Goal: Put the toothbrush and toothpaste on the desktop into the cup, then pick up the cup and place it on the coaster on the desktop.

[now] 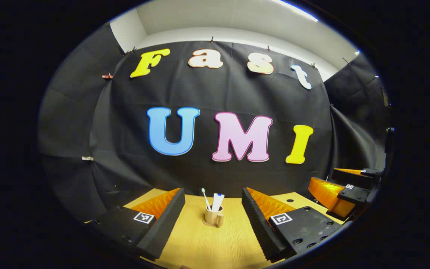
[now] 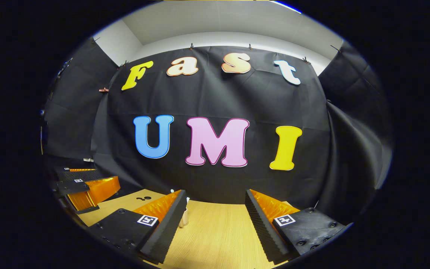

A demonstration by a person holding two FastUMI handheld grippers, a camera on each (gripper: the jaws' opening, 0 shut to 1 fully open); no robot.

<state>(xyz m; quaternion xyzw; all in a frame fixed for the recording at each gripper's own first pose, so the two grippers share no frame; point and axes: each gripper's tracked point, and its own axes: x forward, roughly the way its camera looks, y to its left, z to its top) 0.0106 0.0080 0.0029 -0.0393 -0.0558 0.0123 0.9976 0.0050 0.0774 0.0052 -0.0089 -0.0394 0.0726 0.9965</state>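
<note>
Wooden desktop (image 1: 215, 243) bears cup (image 1: 213, 216); both grippers' jaws gape wide, holding nothing

In the right gripper view, the cup (image 2: 184, 217) is mostly hidden behind that gripper's fingers (image 2: 166, 220).

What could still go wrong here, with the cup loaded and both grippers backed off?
1. The toothbrush and toothpaste stand tall and lean out of the cup, so a careless approach might tip it.
2. The coaster can't be made out under the cup, so placement is unconfirmed.
3. The left gripper and right gripper are open, near each other.
</note>
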